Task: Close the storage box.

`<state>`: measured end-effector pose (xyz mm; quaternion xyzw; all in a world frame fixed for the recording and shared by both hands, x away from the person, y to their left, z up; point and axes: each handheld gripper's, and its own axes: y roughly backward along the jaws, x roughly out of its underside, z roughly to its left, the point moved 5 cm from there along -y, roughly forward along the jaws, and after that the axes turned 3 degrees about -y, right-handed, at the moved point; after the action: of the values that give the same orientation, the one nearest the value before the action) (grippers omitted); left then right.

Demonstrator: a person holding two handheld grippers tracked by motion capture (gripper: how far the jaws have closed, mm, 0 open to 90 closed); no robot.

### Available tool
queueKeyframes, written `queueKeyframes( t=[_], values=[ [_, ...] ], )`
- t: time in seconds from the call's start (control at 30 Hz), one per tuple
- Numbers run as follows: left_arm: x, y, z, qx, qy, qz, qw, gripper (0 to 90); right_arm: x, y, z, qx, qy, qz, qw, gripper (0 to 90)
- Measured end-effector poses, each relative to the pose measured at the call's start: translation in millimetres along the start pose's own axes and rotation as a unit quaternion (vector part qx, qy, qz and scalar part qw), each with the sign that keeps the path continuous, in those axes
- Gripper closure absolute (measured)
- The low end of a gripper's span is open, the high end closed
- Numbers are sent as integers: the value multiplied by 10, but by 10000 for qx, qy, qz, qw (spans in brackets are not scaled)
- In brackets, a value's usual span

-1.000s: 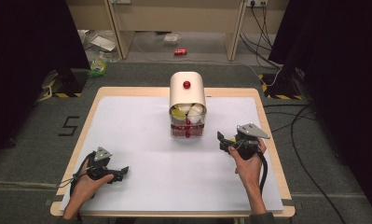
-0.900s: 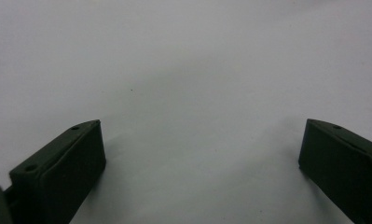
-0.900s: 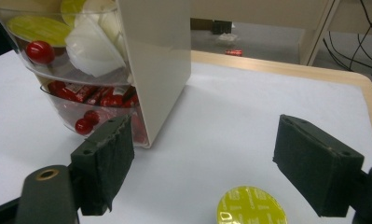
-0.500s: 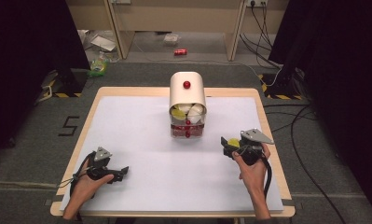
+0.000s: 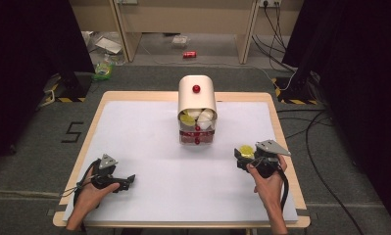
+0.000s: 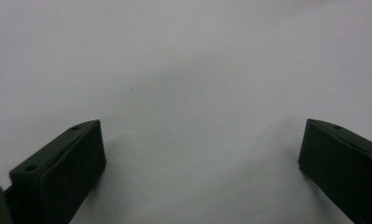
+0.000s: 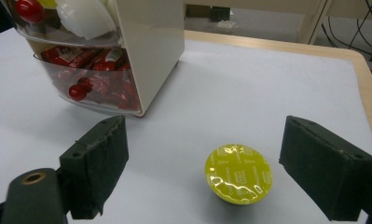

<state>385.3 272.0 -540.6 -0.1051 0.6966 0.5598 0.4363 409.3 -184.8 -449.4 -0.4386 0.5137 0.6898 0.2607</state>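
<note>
The yellow coffee capsule [image 7: 238, 173] is left standing on the tabletop [image 7: 267, 93] between the right tongs [image 7: 218, 175] (just opened, spread wide, touching nothing); a careless withdrawal could knock it over.

The left gripper [image 5: 127, 180] sits low at the near left of the table, held in the left hand [image 5: 87, 193], and its two black jaws stand wide apart. The right gripper [image 5: 238, 159] is held in the right hand [image 5: 264, 178] at the near right. Its jaws have just been opening and now stand wide, not pressing on anything.
</note>
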Motion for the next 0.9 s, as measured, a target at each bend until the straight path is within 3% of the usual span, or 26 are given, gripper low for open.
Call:
queueKeyframes(
  t=[0.47,0.9],
  values=[
    [0,0,0,-2,-4,2,10000,0,215,75,-92,54,-54,169,9998,156],
    [0,0,0,-2,-3,2,10000,0,398,150,-75,5,-38,338,9994,156]
  ],
)
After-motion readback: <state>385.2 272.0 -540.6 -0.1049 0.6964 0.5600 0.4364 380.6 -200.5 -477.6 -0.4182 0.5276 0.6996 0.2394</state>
